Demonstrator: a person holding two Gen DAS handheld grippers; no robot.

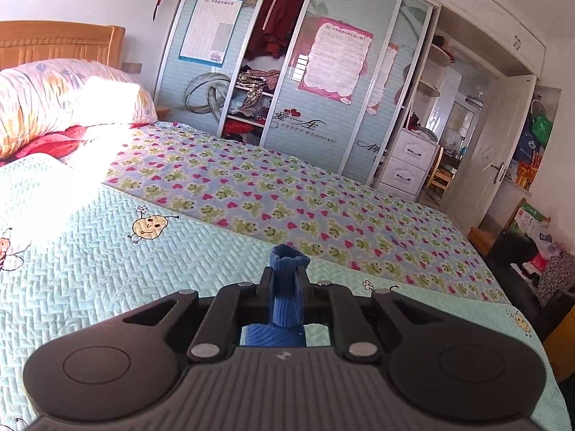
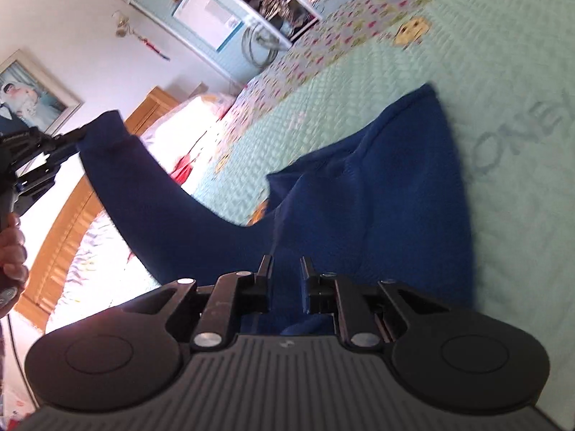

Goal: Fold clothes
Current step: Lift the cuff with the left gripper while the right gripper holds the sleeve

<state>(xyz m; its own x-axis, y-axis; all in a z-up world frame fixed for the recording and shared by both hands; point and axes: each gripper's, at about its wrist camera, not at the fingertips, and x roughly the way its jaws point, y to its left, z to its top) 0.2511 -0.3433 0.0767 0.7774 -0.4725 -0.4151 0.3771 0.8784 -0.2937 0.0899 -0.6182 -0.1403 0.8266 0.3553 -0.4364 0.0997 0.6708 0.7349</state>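
Blue knit against a pastel bed

The ribbed sweater is deep blue. The quilted bedspread is pale mint with yellow cartoon figures; the sheet beside it carries green frogs and pink hearts. The headboard is orange-brown wood.

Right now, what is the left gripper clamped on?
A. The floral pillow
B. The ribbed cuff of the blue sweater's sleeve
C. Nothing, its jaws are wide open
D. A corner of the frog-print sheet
B. In the left wrist view the left gripper is shut on the ribbed cuff of the blue sweater, and the right wrist view shows the sleeve stretched up to it.
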